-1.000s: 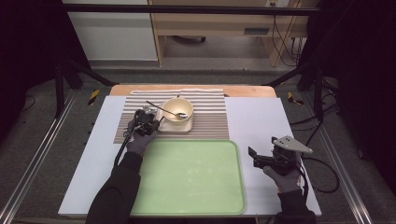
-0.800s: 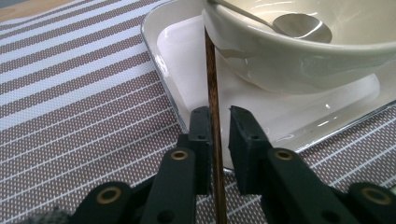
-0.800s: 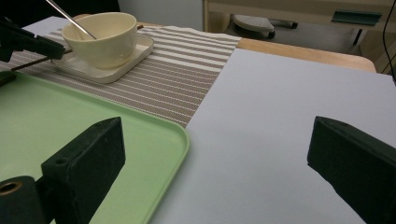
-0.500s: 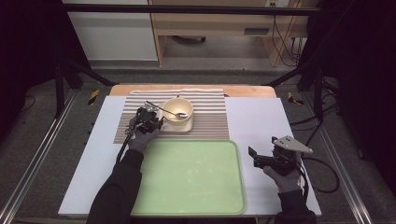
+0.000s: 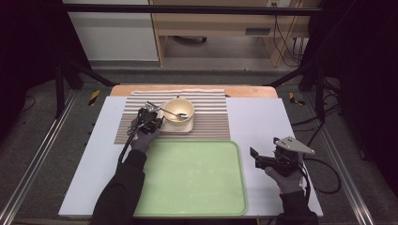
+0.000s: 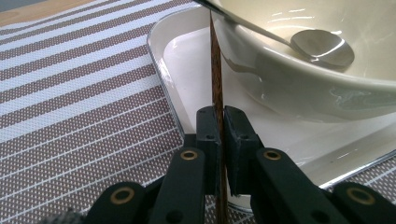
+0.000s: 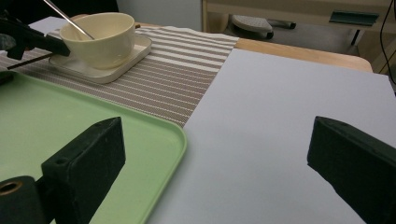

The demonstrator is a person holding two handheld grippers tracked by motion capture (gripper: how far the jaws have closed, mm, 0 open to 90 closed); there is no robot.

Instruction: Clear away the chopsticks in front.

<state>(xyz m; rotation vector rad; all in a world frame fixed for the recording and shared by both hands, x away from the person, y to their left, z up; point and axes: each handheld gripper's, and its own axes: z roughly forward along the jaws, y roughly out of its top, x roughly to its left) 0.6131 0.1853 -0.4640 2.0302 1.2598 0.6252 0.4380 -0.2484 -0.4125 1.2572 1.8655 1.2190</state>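
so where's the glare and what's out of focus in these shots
Left gripper view: bright highlights streak the glossy cream ceramic bowl and the metal spoon; the left gripper, shut on a thin brown wooden stick, looks soft up close. Right gripper view: the right gripper, with open black jaws, is blurred and the pale green plastic tray is sharper. High view: dark surroundings, evenly lit table.

I'm scanning all three views and I'm not finding any readable text, label, brand, number or sign.
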